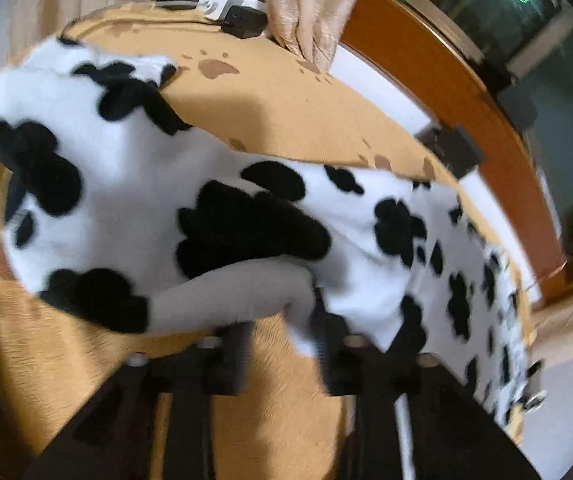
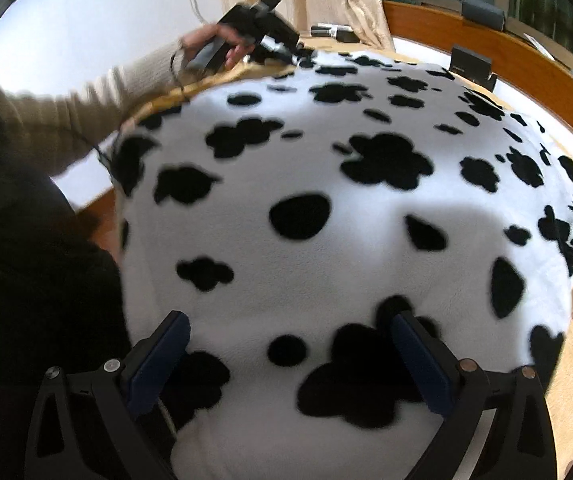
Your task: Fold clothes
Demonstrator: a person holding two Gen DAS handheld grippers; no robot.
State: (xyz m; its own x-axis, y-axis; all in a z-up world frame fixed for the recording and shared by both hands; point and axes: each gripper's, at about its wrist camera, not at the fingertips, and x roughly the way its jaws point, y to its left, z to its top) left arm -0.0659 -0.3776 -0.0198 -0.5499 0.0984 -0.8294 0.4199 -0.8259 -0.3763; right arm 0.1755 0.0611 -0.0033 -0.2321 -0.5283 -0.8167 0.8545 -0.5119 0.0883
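A white fleece garment with black cow spots [image 2: 326,220] lies spread over a tan cloth-covered table [image 1: 286,108]. In the left wrist view the garment [image 1: 134,184] is lifted and bunched, and my left gripper [image 1: 282,320] is shut on a fold of it. My right gripper [image 2: 290,344] is open, its blue-padded fingers [image 2: 158,356] wide apart just above the garment's near edge, holding nothing. The left gripper also shows in the right wrist view [image 2: 262,36], held in a hand at the garment's far corner.
A white power strip with black plugs [image 1: 210,4] lies at the table's far edge beside a beige curtain [image 1: 310,8]. An orange wooden ledge [image 1: 446,80] runs along the right. A small black box [image 2: 470,64] stands beyond the garment.
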